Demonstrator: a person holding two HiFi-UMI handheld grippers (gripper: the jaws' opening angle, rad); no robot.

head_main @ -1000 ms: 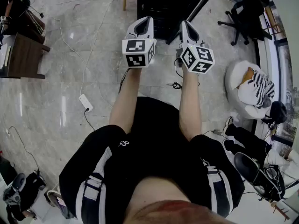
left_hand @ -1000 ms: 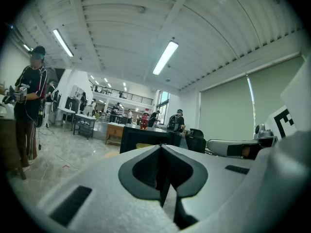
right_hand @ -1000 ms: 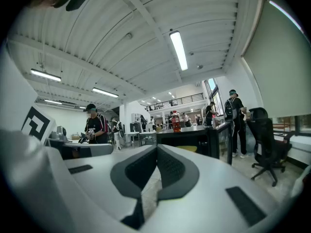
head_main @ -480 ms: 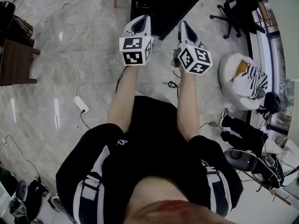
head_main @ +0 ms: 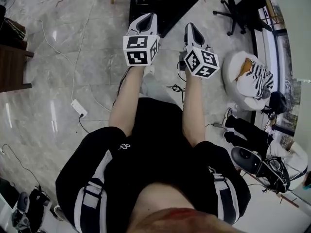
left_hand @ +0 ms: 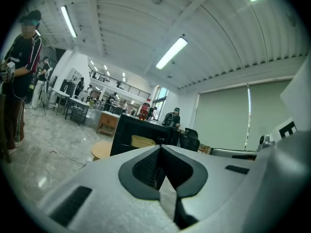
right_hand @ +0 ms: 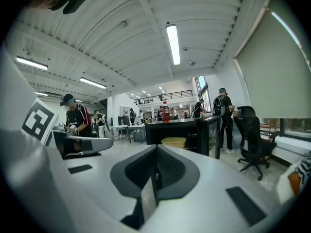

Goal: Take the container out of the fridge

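Note:
Both grippers are held out side by side in front of the person, above the marble floor. My left gripper [head_main: 147,18] is shut, its pads meeting at the tip with nothing between them. The right gripper [head_main: 190,28] is shut and empty too. Ahead stands a low black fridge [right_hand: 181,130] with its glass door [right_hand: 215,135] swung open. A yellow container [right_hand: 174,142] sits inside it, also visible as the yellow container [left_hand: 143,141] in the left gripper view. A red-capped bottle [right_hand: 166,112] stands on top. From the head view the fridge [head_main: 167,1] is some way beyond both tips.
A round wooden stool [left_hand: 102,150] stands left of the fridge. A black office chair [right_hand: 253,142] and a white beanbag [head_main: 245,79] are to the right. Cables and a power strip [head_main: 77,108] lie on the floor at left. Several people stand in the background.
The head view has swung: fridge, chair and beanbag have slid left and up in the picture. Both grippers stay shut, side by side.

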